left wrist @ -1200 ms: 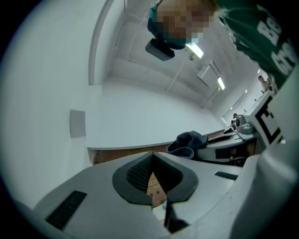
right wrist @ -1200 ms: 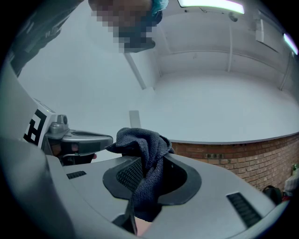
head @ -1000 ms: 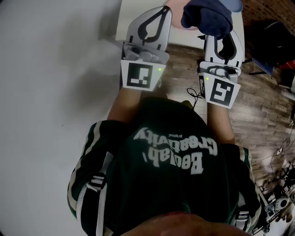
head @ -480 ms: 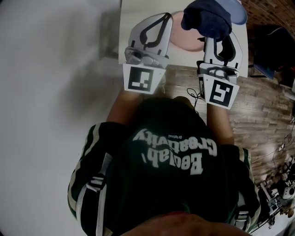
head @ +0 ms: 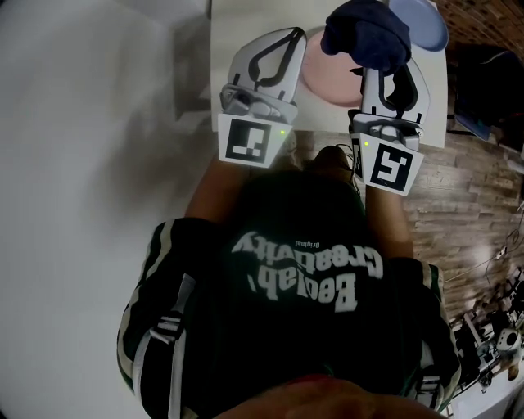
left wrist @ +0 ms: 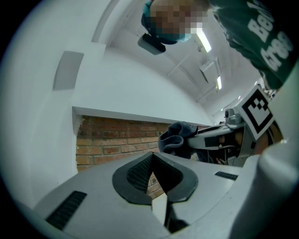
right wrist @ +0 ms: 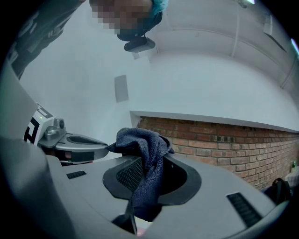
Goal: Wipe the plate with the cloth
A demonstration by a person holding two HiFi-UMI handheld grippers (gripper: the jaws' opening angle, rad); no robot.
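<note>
One person in a dark green shirt with white lettering stands over a white bench, seen from above, with a wood floor to the right and a brick wall showing ahead in both gripper views. On the bench lies a pink plate, its left and right edges hidden behind the two tools; the part of its face that shows is plain pink. Just beyond it to the right sits a pale blue dish, largely masked by the cloth, so its contents cannot be made out. The dark blue cloth, bunched into a loose wad, is held up at the plate's right edge; whether it touches the plate cannot be told. The right tool is clamped on that cloth, a fold hanging down between its jaws and the rest heaped over the tips. The left tool, at the plate's left edge, has its jaws pressed together with nothing between them. Each tool carries a marker cube at its near end.
</note>
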